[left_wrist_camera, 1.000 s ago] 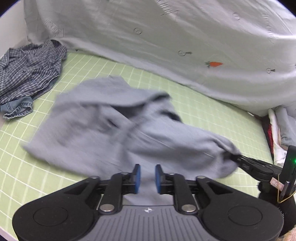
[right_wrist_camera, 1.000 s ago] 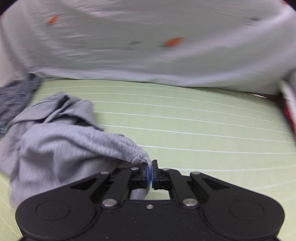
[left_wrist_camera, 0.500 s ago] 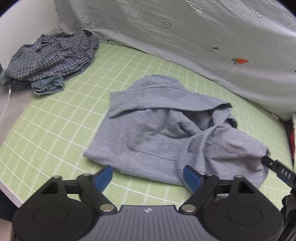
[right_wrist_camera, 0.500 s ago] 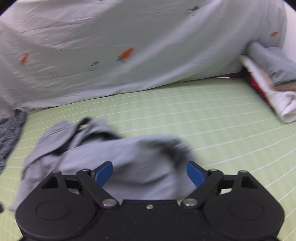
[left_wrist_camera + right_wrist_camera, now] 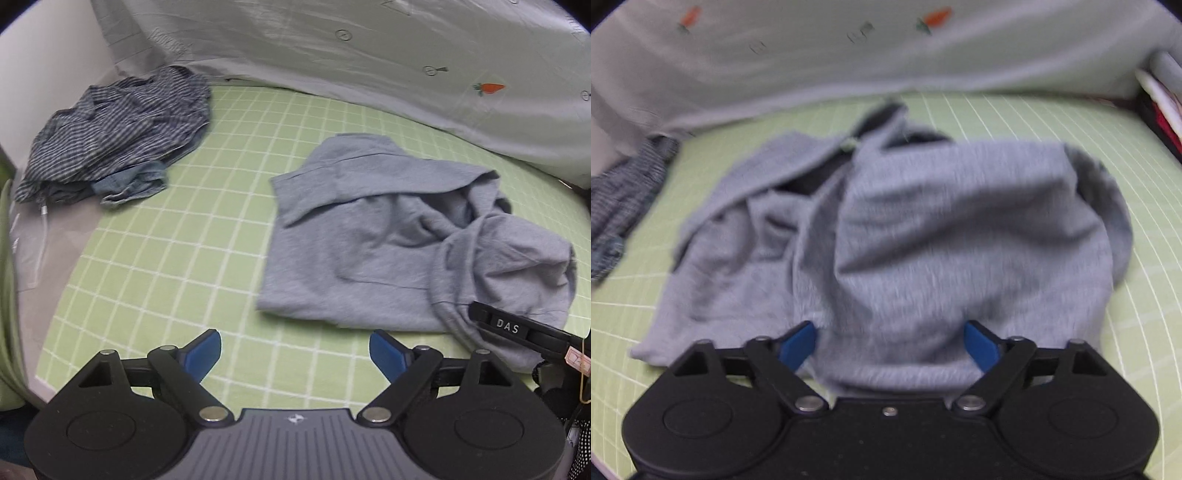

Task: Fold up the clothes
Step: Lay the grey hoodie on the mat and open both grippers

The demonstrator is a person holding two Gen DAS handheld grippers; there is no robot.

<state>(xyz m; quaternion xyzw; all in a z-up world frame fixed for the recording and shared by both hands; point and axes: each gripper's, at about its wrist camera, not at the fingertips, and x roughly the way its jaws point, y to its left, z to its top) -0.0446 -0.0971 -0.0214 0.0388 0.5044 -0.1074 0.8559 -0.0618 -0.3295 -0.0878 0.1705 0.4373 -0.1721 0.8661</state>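
A grey hooded sweatshirt (image 5: 373,243) lies crumpled on the green grid mat (image 5: 177,236), right of centre in the left wrist view. My left gripper (image 5: 295,352) is open and empty, just short of its near hem. In the right wrist view the sweatshirt (image 5: 923,240) fills the middle, blurred. My right gripper (image 5: 889,343) is open, its blue pads either side of the near edge of the cloth, holding nothing. Part of the right gripper (image 5: 517,328) shows at the sweatshirt's right edge.
A heap of checked shirt and denim (image 5: 114,129) lies at the mat's far left. A grey printed sheet (image 5: 369,55) hangs along the back. Folded clothes (image 5: 1161,96) are stacked at the far right. The mat's left edge drops off (image 5: 29,251).
Both grippers opened and let go of the sweatshirt, which dropped onto the mat. Both views have pulled back; the left one now faces further left.
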